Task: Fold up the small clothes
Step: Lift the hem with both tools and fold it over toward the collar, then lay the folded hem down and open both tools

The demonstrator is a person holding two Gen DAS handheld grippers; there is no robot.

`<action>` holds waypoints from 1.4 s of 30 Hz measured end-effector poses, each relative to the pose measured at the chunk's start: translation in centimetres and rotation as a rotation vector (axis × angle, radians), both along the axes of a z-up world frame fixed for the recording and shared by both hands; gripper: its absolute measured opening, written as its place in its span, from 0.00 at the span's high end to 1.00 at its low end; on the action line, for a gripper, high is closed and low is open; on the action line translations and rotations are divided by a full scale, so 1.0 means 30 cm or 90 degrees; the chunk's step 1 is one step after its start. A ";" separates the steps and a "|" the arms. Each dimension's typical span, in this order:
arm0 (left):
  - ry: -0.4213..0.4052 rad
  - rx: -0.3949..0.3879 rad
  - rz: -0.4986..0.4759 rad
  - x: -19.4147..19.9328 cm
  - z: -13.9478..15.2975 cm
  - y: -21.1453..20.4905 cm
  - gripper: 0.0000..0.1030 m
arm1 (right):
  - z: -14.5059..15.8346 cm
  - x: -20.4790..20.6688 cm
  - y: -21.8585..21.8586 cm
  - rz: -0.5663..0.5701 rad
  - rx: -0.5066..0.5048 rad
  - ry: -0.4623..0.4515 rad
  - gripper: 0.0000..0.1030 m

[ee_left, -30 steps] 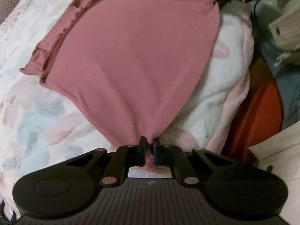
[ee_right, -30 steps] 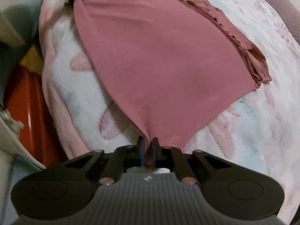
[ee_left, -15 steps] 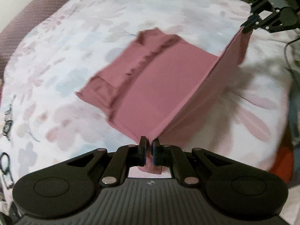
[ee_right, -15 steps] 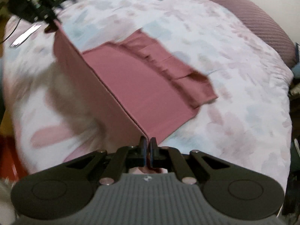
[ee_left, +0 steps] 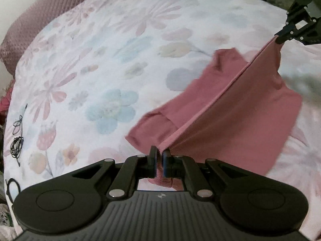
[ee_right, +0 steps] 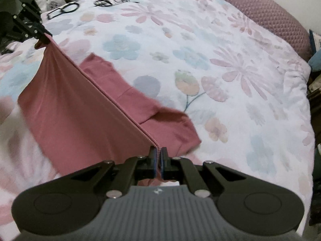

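Two grippers, left gripper [ee_left: 159, 163] and right gripper [ee_right: 158, 163], pinch opposite corners of pink garment [ee_left: 230, 124]; taut hem spans between them, body apparently draping onto floral bedspread [ee_left: 104, 64].

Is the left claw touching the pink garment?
Touching: the left wrist view shows the left claw shut on the pink garment, its ribbed hem pinched between the fingers.

At the bottom centre of the frame the right hand-held gripper [ee_right: 158, 157] pinches one end of a ribbed edge of the pink garment [ee_right: 80, 116], its jaws closed on the cloth. That edge runs taut up to the upper left, where the left hand-held gripper [ee_right: 43, 37] clamps its other end. The rest of the garment drapes onto the floral bedspread [ee_right: 230, 64], with a mauve pillow [ee_right: 260, 14] at the upper right.
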State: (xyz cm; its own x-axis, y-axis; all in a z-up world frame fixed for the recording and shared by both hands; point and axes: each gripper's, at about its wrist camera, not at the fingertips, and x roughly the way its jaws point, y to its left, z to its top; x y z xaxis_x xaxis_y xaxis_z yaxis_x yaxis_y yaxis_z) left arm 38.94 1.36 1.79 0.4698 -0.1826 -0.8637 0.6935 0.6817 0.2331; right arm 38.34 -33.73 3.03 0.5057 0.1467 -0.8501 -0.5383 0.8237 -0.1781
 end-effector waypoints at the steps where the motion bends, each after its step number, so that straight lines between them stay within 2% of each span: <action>1: 0.004 -0.002 0.007 0.034 -0.018 -0.002 0.95 | -0.030 0.065 -0.001 -0.004 0.000 0.007 1.00; 7: 0.047 -0.005 0.019 0.233 -0.199 -0.022 0.95 | -0.242 0.335 0.003 -0.035 -0.008 0.047 1.00; 12: 0.068 -0.022 0.036 0.308 -0.318 -0.005 0.95 | -0.390 0.438 -0.012 -0.061 0.008 0.064 1.00; 15: 0.055 -0.029 0.068 0.335 -0.357 0.018 0.83 | -0.449 0.446 -0.020 -0.071 0.016 0.067 1.00; 18: 0.039 -0.055 0.115 0.366 -0.361 0.054 0.80 | -0.460 0.446 -0.039 -0.106 0.013 0.026 0.86; 22: 0.014 -0.095 0.153 0.349 -0.313 0.107 0.80 | -0.414 0.435 -0.094 -0.168 0.053 -0.006 0.84; 24: 0.029 -0.132 0.158 0.324 -0.280 0.136 0.73 | -0.387 0.415 -0.124 -0.181 0.089 0.004 0.83; 26: 0.035 -0.162 0.174 0.309 -0.264 0.157 0.58 | -0.371 0.389 -0.148 -0.198 0.117 0.020 0.75; 27: 0.039 -0.178 0.188 0.304 -0.264 0.170 0.56 | -0.372 0.376 -0.158 -0.209 0.131 0.026 0.67; 29: 0.055 -0.211 0.223 0.305 -0.283 0.188 0.55 | -0.381 0.363 -0.174 -0.239 0.161 0.036 0.67; 31: 0.076 -0.254 0.262 0.309 -0.317 0.208 0.55 | -0.394 0.355 -0.186 -0.273 0.193 0.042 0.67; 33: 0.075 -0.267 0.282 0.306 -0.348 0.211 0.55 | -0.421 0.353 -0.198 -0.307 0.221 0.048 0.67; 35: 0.074 -0.259 0.308 0.315 -0.380 0.206 0.58 | -0.449 0.358 -0.204 -0.332 0.244 0.056 0.76; 36: 0.078 -0.270 0.315 0.320 -0.389 0.206 0.60 | -0.461 0.362 -0.207 -0.342 0.252 0.063 0.91; 37: 0.074 -0.278 0.320 0.317 -0.390 0.210 0.70 | -0.471 0.363 -0.211 -0.352 0.265 0.071 1.00; 38: 0.067 -0.284 0.326 0.317 -0.388 0.210 0.86 | -0.470 0.358 -0.211 -0.354 0.277 0.069 1.00; 39: 0.060 -0.292 0.326 0.313 -0.381 0.213 0.94 | -0.458 0.346 -0.205 -0.348 0.279 0.052 1.00; 42: 0.019 -0.316 0.305 0.280 -0.326 0.212 0.94 | -0.396 0.302 -0.192 -0.323 0.267 -0.007 1.00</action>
State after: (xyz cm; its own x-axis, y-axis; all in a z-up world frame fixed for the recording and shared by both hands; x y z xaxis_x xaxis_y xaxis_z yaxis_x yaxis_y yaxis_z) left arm 47.33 7.72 -8.00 0.5742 -0.3380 -0.7456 0.2909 0.9356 -0.2001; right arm 47.40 -39.49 -8.86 0.6075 0.2061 -0.7671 -0.0653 0.9754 0.2104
